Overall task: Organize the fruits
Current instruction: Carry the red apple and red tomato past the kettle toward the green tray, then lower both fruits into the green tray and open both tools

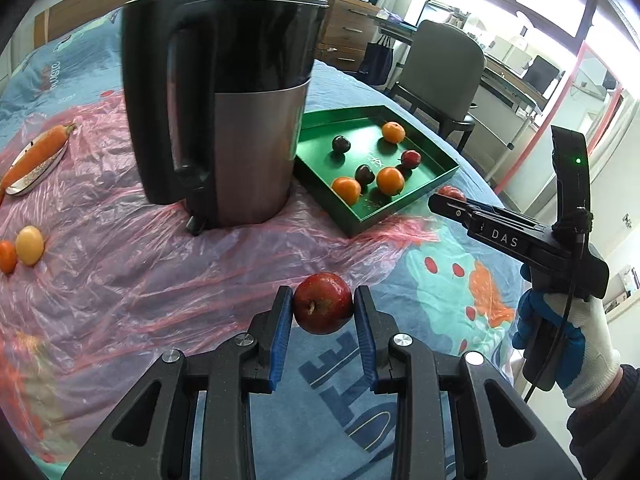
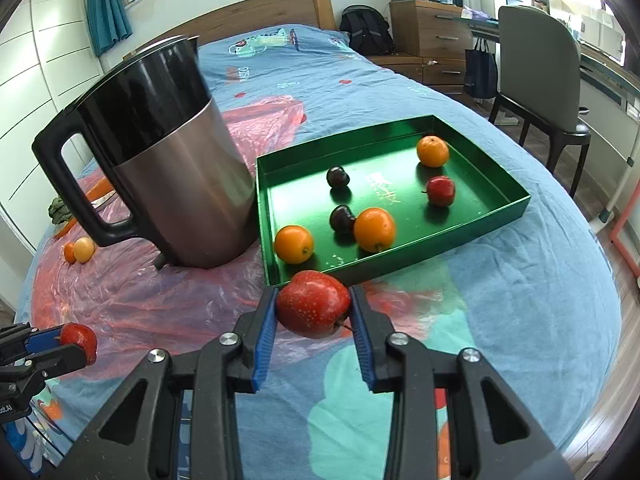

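Observation:
My left gripper [image 1: 323,308] is shut on a small red apple [image 1: 323,303], held above the pink plastic sheet. My right gripper [image 2: 314,312] is shut on another red apple [image 2: 313,304], just in front of the near rim of the green tray [image 2: 400,258]. Several fruits lie in the tray: oranges [image 2: 374,229], dark plums [image 2: 341,218] and a small red apple [image 2: 440,191]. In the left wrist view the right gripper [image 1: 450,197] shows at the right with its red fruit [image 1: 451,191] beside the tray [image 1: 360,222]. The left gripper [image 2: 76,344] appears at the lower left of the right wrist view.
A tall black and steel kettle [image 1: 224,120] stands left of the tray on the pink plastic sheet [image 1: 120,264]. A carrot [image 1: 36,152] on a plate, a yellow fruit [image 1: 29,245] and a small orange one [image 1: 7,256] lie far left. A chair [image 2: 540,76] stands beside the bed.

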`<state>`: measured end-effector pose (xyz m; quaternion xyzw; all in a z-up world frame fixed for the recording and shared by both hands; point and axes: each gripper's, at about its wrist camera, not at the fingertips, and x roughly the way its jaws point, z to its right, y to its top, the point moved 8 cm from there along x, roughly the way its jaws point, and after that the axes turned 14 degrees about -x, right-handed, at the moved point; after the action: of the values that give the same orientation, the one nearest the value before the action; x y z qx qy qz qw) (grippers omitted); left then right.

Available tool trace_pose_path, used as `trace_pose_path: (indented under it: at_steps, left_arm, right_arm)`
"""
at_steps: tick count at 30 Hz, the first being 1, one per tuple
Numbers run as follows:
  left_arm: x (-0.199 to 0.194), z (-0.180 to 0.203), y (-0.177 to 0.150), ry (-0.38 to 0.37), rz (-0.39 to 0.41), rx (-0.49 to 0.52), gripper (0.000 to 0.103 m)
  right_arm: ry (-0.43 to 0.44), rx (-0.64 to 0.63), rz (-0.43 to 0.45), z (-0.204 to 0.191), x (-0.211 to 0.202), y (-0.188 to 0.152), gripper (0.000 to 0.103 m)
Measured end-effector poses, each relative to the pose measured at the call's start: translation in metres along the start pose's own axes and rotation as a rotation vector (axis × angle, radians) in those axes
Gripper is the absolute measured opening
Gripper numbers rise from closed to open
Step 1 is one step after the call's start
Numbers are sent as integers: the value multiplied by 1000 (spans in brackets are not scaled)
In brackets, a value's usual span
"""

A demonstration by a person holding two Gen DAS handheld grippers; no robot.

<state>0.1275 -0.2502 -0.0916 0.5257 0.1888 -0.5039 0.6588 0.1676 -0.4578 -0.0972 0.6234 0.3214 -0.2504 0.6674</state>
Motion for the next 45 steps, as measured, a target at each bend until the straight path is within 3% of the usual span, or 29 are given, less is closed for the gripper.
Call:
trace_pose_path:
  at_steps: [11,15,23,32,45]
  left_arm:
    - [46,69,64,-24,31,102,26]
    - [78,80,94,5,41,105,26]
    - [150,78,131,132,43,129,26]
    - [204,58,136,222,13,132,26]
    - [223,51,130,224,-21,126,27]
  right_arm:
    - [-55,17,45,62,14,30,54]
    - [-73,8,46,83,31,43,54]
    - [-73,-31,40,114,80,75,54]
    - [-52,-46,-14,125,142,86,55]
    - [-83,-89,-88,126,175,78,55]
